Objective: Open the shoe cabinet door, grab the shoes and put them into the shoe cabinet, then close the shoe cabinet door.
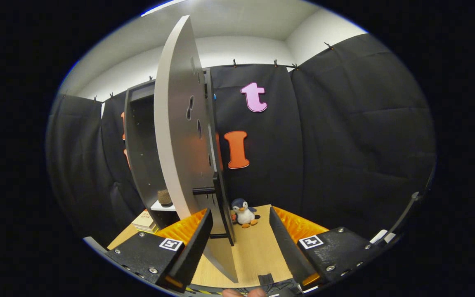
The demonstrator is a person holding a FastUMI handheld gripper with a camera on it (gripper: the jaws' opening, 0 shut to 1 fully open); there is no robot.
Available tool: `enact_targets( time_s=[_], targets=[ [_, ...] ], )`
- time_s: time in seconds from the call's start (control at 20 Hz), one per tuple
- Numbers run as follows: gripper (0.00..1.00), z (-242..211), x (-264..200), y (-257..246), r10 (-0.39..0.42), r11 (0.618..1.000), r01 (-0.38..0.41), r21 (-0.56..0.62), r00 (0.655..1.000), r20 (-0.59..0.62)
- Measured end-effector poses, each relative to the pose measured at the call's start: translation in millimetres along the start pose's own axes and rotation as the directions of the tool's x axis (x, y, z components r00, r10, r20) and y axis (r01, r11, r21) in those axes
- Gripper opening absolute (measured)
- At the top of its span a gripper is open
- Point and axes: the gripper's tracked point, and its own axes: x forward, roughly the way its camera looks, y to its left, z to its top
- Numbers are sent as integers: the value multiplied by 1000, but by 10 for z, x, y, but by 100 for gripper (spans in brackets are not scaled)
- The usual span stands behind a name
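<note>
My gripper [240, 241] is spread wide and pinches nothing. The cabinet door [179, 136] stands swung open, its lower edge running down between my fingers, closer to the left one; I cannot tell whether that finger touches it. It is a flat, pale panel with a few cut-out holes partway up. I judge it stiff and fairly light, smooth enough to slip under a loose pinch, and free to swing on its hinges, so a push on the face or a grip across the thin free edge should move it. The shoe cabinet [140, 144] behind it is a tall dark box with open shelves; a small brownish thing [164, 197] sits on a low shelf, too small to name. I see no shoes from here.

The cabinet stands on a light wooden worktop [258, 247], smooth and level. A toy penguin [243, 212] sits on it beyond my fingers, just beside the cabinet's foot, and a short stack of books [145, 220] lies on the far side. Black cloth walls the booth closely, under a white ceiling.
</note>
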Motion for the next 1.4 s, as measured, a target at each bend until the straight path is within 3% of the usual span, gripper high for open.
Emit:
enact_targets(
  time_s=[0.3, 0.7, 1.4],
  targets=[
    [86, -68, -85, 513, -5, 1000, 5, 3, 1000, -20],
    [86, -113, 71, 1632, 58, 998, -58, -3, 997, -43],
    [87, -286, 1218, 3314, 175, 983, -179, -42, 981, -90]
  ],
)
